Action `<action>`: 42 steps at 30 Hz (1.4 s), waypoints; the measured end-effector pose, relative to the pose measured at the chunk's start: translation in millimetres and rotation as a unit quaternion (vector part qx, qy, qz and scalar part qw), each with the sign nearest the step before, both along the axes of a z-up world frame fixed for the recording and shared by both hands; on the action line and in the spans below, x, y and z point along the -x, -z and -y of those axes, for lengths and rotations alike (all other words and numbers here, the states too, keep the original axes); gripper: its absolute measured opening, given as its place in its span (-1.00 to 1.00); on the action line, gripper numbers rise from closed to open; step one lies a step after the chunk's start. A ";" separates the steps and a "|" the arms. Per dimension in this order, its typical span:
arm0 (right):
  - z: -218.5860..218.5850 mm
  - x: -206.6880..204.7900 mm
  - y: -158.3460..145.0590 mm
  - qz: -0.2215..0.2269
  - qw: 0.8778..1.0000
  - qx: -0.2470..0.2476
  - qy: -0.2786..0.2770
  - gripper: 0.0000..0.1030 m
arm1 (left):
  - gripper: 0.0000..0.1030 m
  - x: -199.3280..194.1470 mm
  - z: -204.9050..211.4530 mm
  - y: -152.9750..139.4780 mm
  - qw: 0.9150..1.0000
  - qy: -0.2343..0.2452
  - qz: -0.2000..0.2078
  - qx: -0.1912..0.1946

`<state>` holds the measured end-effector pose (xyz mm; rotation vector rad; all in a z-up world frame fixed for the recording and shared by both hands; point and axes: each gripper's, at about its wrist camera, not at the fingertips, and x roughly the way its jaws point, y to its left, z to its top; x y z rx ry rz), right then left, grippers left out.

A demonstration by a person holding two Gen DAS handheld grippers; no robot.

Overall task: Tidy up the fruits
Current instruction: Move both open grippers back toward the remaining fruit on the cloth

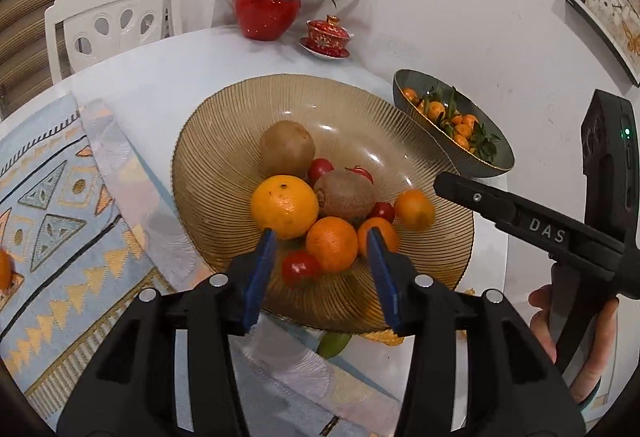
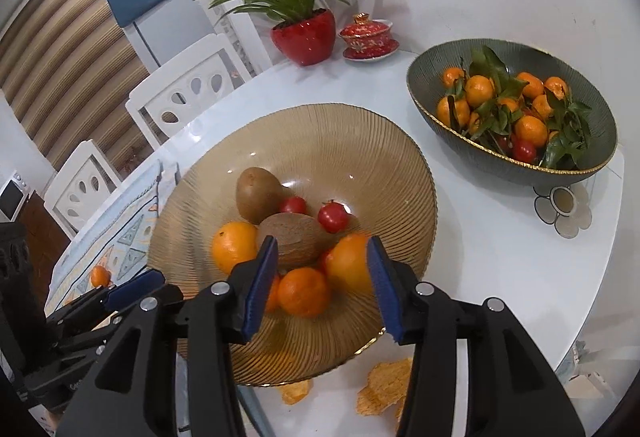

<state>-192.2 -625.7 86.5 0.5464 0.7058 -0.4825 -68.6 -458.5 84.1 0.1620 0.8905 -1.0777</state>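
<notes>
A ribbed amber glass bowl (image 1: 320,97) (image 2: 320,133) holds two kiwis, several oranges and small red fruits. My left gripper (image 1: 321,235) hangs open over the bowl's near side, its blue pads either side of a small orange (image 1: 331,243). My right gripper (image 2: 322,241) is open too, just above the fruit. A motion-blurred orange (image 2: 347,261) (image 1: 414,209) lies in the bowl beside its right pad. Each gripper shows in the other's view: the right gripper (image 1: 444,187) in a hand, the left gripper (image 2: 148,283) at lower left.
A dark green bowl (image 1: 404,93) (image 2: 520,173) of leafy mandarins stands at the right. One mandarin (image 2: 100,275) lies on the patterned placemat (image 1: 60,197). Orange scraps (image 2: 388,381) lie by the near table edge. A red plant pot (image 1: 266,15), lidded cup (image 1: 327,37) and white chairs (image 1: 112,25) stand behind.
</notes>
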 end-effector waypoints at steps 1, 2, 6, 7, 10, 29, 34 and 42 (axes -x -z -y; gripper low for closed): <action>-2.2 0.1 -2.0 0.000 1.000 0.004 -0.001 -0.10 | -0.10 -1.2 -3.7 -1.7 1.000 -0.002 0.000 0.002; -5.1 -0.1 -4.0 0.002 1.000 0.007 -0.002 -0.10 | -0.09 -2.0 -7.0 -3.2 1.000 -0.004 0.000 0.004; -15.2 -2.6 -8.8 0.004 1.000 0.007 -0.008 -0.01 | 0.01 -3.2 -20.8 -7.5 1.000 -0.009 -0.001 0.011; -18.1 -3.4 -10.1 0.004 1.000 0.008 -0.011 -0.01 | 0.02 -3.3 -24.7 -8.4 1.000 -0.011 -0.001 0.013; -33.9 -6.6 -17.3 0.009 1.000 0.014 -0.024 -0.01 | 0.01 -1.7 -36.9 -11.9 1.000 -0.013 0.005 0.018; -176.9 -84.5 -51.4 0.022 0.985 0.049 -0.165 0.00 | -0.01 -33.2 -203.0 -48.9 0.987 -0.143 0.045 0.060; -217.4 -114.9 -45.1 0.014 0.976 0.052 -0.209 0.00 | -0.01 -48.6 -256.3 -50.9 0.979 -0.189 0.051 0.061; -272.2 -165.5 -29.8 -0.001 0.962 0.051 -0.268 0.00 | -0.01 -74.0 -326.2 -34.9 0.962 -0.261 0.029 0.071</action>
